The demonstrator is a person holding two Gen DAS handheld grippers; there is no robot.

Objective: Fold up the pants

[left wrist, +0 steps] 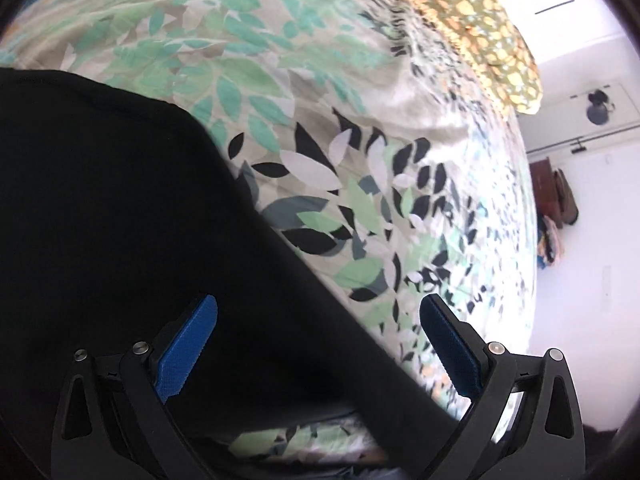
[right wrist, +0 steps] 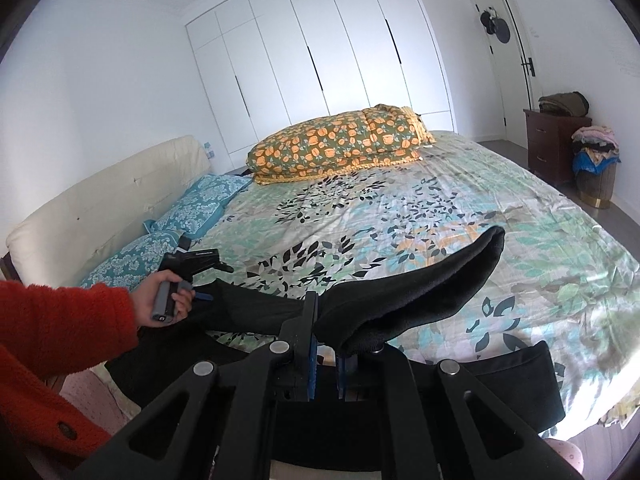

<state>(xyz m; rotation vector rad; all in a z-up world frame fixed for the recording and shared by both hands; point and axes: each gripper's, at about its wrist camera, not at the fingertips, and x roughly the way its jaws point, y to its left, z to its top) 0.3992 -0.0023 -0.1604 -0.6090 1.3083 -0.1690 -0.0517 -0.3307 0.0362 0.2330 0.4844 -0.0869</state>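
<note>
The black pants point(right wrist: 420, 292) lie across the near part of the bed, with one end lifted off the leaf-print bedspread point(right wrist: 400, 208). My right gripper point(right wrist: 326, 344) is shut on a fold of the pants and holds it raised. In the left wrist view the pants point(left wrist: 140, 220) fill the left and middle. My left gripper point(left wrist: 318, 320) is open, its blue pads point(left wrist: 188, 344) spread on either side of the pants' edge. It also shows in the right wrist view point(right wrist: 208, 280), held by a hand in a red sleeve, at the pants' left end.
A folded orange-flowered quilt point(right wrist: 340, 144) lies at the bed's far side. Blue pillows point(right wrist: 192, 208) line the cream headboard on the left. A dark dresser point(right wrist: 556, 144) and a laundry basket point(right wrist: 596, 176) stand by the right wall. White wardrobes stand behind.
</note>
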